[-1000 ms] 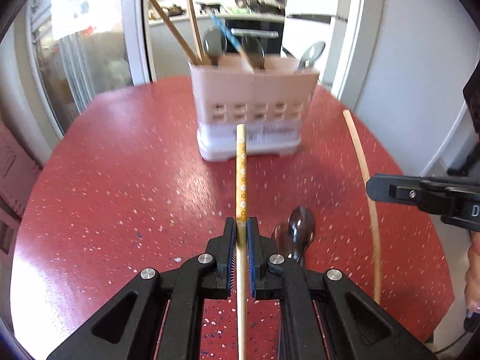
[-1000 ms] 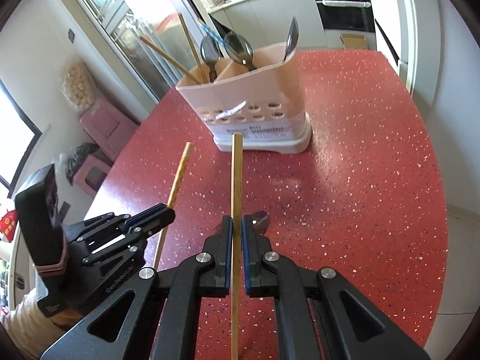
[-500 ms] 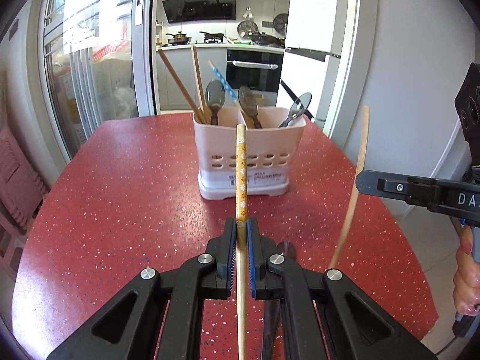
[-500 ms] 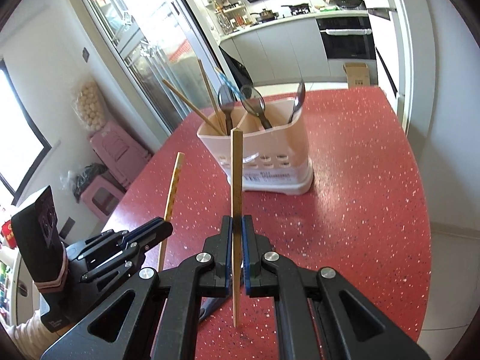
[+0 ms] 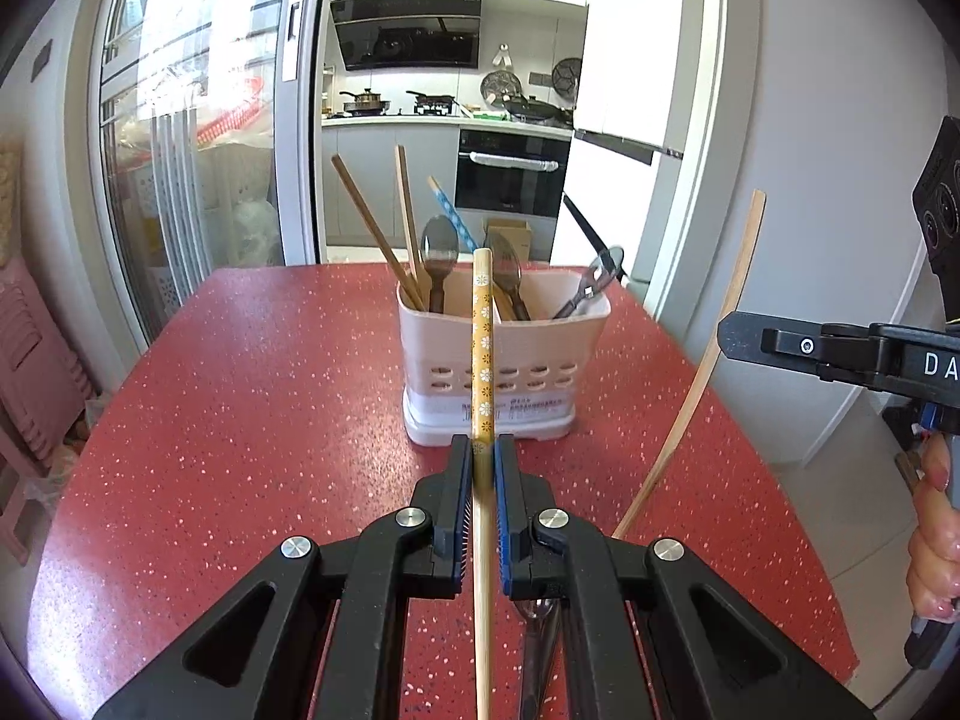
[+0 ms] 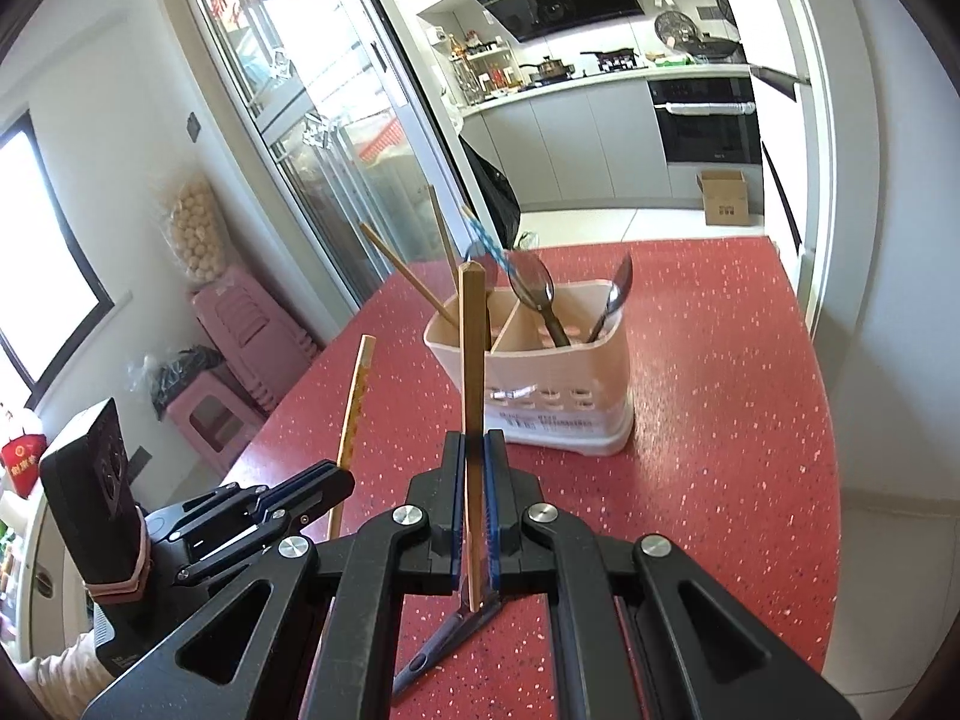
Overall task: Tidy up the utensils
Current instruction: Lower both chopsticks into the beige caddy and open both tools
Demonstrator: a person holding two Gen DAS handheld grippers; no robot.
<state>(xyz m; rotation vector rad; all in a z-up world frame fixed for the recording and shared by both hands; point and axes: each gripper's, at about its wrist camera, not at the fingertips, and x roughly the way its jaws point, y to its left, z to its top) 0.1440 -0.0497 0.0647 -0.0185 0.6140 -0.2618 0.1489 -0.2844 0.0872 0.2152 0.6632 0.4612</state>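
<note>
The left gripper (image 5: 483, 468) is clamping a yellow chopstick (image 5: 482, 336) printed with small white flowers, its jaws closed tight on the shaft; the stick is pointing far, toward the utensil holder (image 5: 504, 372). The right gripper (image 6: 474, 480) is pinching a plain wooden chopstick (image 6: 472, 360) the same way, jaws shut on it, tip standing up in front of the holder. White letters "DA" are showing on the right gripper's side in the left view, the rest cut off; dark print is running along the holder's white base, too small to read. The holder is pale pink with slotted walls and a divider, sitting on the red speckled table (image 5: 252, 396), carrying brown chopsticks (image 5: 378, 234), a blue patterned one and spoons (image 6: 534, 282); dark utensils are lying on the table beneath both grippers, unclear.
</note>
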